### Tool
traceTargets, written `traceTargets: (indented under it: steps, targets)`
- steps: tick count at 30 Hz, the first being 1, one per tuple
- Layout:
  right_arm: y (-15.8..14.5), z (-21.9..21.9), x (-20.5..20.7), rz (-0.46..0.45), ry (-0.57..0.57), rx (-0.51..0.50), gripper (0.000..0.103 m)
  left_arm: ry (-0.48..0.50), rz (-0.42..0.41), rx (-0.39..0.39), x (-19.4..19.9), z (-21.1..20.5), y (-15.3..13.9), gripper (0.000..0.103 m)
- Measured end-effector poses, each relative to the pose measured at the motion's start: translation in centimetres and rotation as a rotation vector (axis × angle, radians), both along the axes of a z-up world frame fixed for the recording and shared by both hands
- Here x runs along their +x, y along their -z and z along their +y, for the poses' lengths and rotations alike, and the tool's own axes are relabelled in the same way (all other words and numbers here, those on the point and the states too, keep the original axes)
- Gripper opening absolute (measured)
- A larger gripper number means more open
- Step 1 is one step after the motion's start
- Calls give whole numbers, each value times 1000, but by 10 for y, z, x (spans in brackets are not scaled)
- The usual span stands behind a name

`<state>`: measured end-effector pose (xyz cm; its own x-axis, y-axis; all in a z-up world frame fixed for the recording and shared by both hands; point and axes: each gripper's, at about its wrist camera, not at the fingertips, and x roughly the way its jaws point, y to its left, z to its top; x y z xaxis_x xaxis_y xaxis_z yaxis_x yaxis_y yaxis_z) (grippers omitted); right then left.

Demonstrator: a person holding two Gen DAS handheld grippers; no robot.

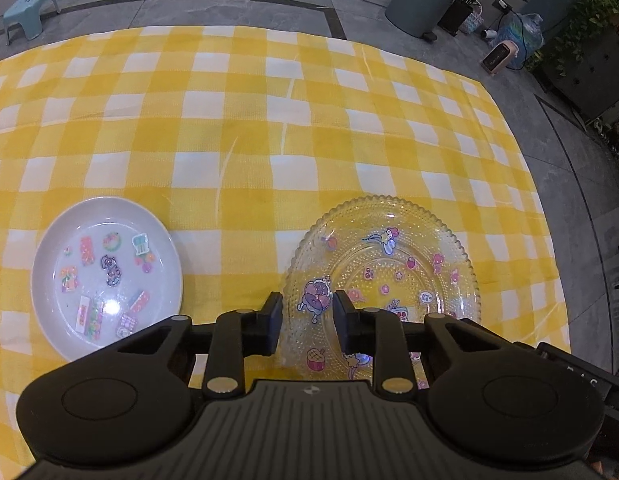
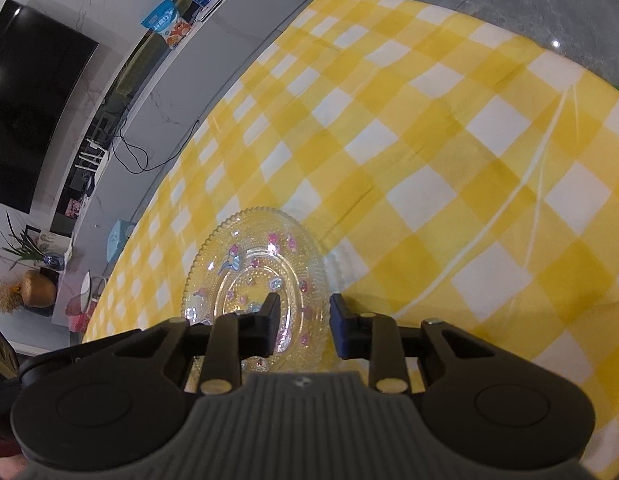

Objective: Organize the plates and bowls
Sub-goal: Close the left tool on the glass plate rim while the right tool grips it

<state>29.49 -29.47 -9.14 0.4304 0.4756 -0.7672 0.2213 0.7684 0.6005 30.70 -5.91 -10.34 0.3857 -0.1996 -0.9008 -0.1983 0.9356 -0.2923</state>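
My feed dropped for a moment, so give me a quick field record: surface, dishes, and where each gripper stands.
surface: yellow-and-white checked cloth
glass plate: clear, beaded rim, stickers, flat on the cloth
white plate: stickers inside, left of the glass plate, apart from it
left gripper: straddles the glass plate's near left rim; contact unclear
right gripper: straddles the same plate's right rim; contact unclear

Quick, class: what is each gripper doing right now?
Left gripper: open, fingers astride the glass plate rim.
Right gripper: open, astride the same plate's rim.
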Motion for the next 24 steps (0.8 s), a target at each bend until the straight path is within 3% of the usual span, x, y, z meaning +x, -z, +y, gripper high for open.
traceTargets:
  steps: [2, 6, 13, 24]
  targets:
    - [2, -3, 1, 0, 8, 19, 26, -2, 2, 7, 0, 1, 1, 21]
    - [3, -5, 1, -2, -7, -20, 6, 11, -9, 16, -3, 2, 1, 20]
    - [-7, 6, -6, 14, -39, -117, 7, 49, 25, 96, -13, -13, -5, 20]
    - [-23, 11, -37, 49, -105, -183, 8, 70, 54, 118, -41, -8, -13, 17]
